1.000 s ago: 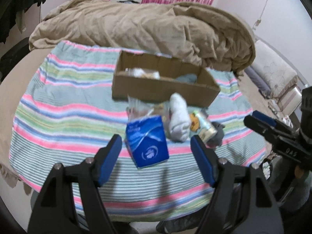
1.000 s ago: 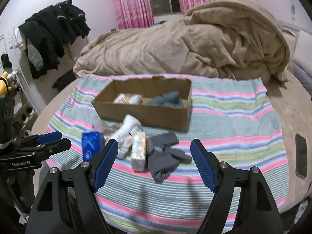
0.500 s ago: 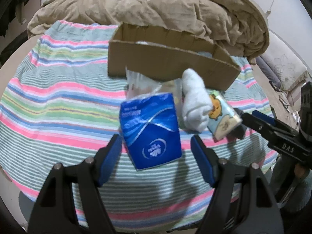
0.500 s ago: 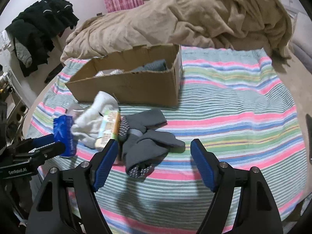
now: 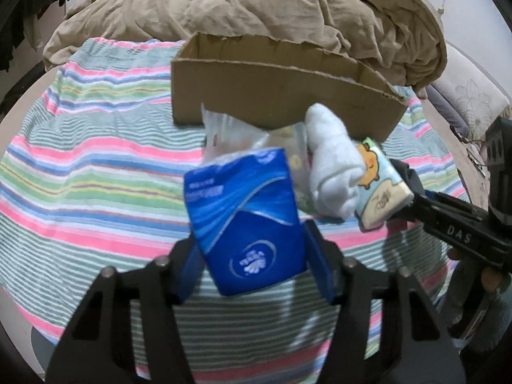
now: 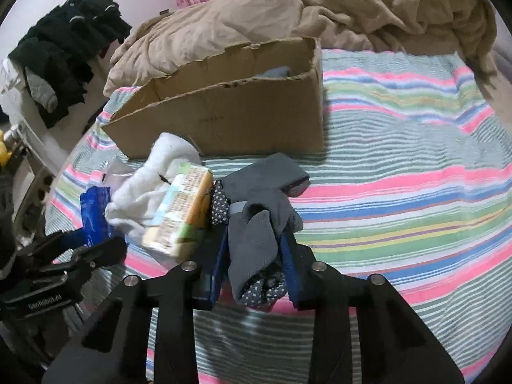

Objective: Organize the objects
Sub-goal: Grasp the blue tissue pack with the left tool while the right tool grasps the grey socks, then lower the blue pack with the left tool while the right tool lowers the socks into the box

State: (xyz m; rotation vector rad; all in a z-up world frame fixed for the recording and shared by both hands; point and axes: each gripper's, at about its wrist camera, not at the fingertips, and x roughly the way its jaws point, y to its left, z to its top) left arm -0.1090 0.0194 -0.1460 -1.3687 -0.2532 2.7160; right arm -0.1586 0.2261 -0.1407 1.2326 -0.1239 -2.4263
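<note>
before the box (image 5: 281, 96) | left jaws clamp blue pack (image 5: 246, 224) | right jaws clamp grey sock (image 6: 252, 240), toe hidden

black hand-held gripper (image 5: 252, 256) frames, blue pads (image 6: 289, 256), silver screws, white lettering.

"DAS" — right gripper (image 5: 416, 198) body

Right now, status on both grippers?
Left gripper shut on blue tissue pack. Right gripper shut on grey sock. Cardboard box ahead, unobstructed.
</note>
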